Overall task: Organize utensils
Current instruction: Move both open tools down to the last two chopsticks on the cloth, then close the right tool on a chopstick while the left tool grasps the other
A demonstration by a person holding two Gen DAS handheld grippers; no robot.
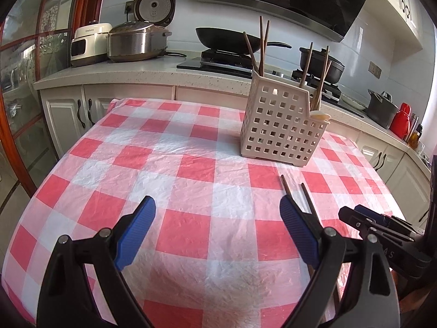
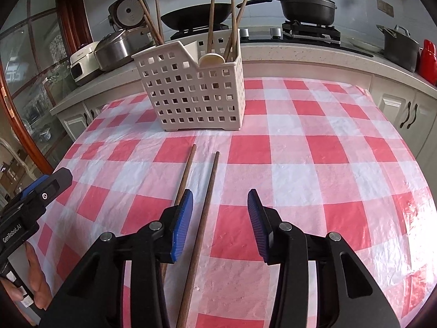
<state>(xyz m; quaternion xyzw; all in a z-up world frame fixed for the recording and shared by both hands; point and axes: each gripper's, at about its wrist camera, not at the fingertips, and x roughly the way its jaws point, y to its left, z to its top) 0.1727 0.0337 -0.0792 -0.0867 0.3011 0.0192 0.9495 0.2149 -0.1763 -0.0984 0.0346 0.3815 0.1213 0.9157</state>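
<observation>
A white perforated utensil holder (image 2: 195, 90) stands on the checked tablecloth, with several wooden chopsticks (image 2: 235, 24) and a pale spoon (image 2: 211, 59) in it; it also shows in the left wrist view (image 1: 281, 127). Two brown chopsticks lie on the cloth in front of it: one (image 2: 203, 227) runs between my right gripper's fingers, the other (image 2: 187, 172) passes just outside the left finger. My right gripper (image 2: 220, 227) is open above them. My left gripper (image 1: 217, 229) is open and empty, left of the two chopsticks (image 1: 307, 196).
The red-and-white checked cloth (image 2: 327, 147) covers the table. Behind it a kitchen counter holds a rice cooker (image 1: 138, 41), a wok (image 1: 232, 39), a black pot (image 2: 307, 6) and a red flask (image 1: 401, 120). The left gripper shows at the left edge of the right view (image 2: 35, 194).
</observation>
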